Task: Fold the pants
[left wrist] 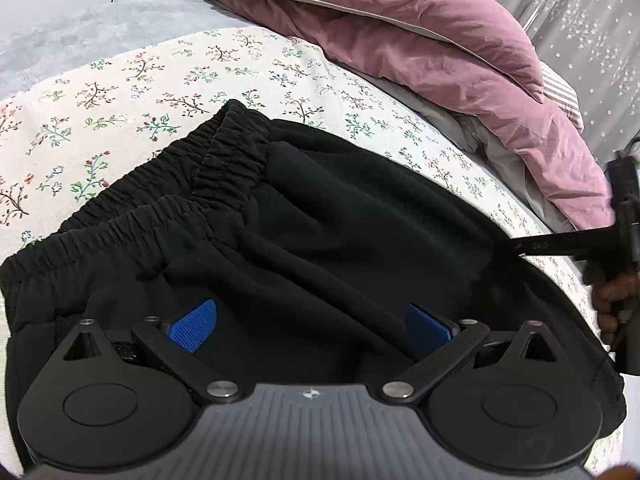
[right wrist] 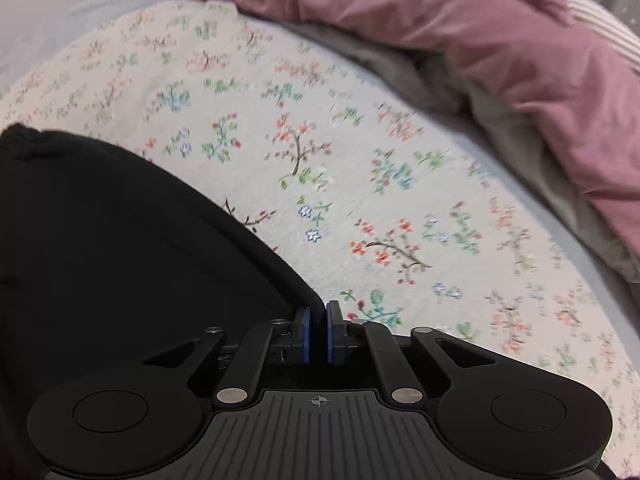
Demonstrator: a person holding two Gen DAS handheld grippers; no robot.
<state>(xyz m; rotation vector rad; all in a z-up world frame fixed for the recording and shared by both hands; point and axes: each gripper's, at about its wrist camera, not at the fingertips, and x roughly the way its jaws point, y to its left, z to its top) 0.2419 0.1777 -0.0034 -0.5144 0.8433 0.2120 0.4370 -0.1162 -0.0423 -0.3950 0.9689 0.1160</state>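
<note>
Black pants lie mid-bed on the floral sheet. Left tool gapes apart above them; right tool pinches their edge. Lift evenly, keeping the fold aligned.

No words or numbers can be read; pale markings on the right gripper arm are too blurred to make out.
</note>
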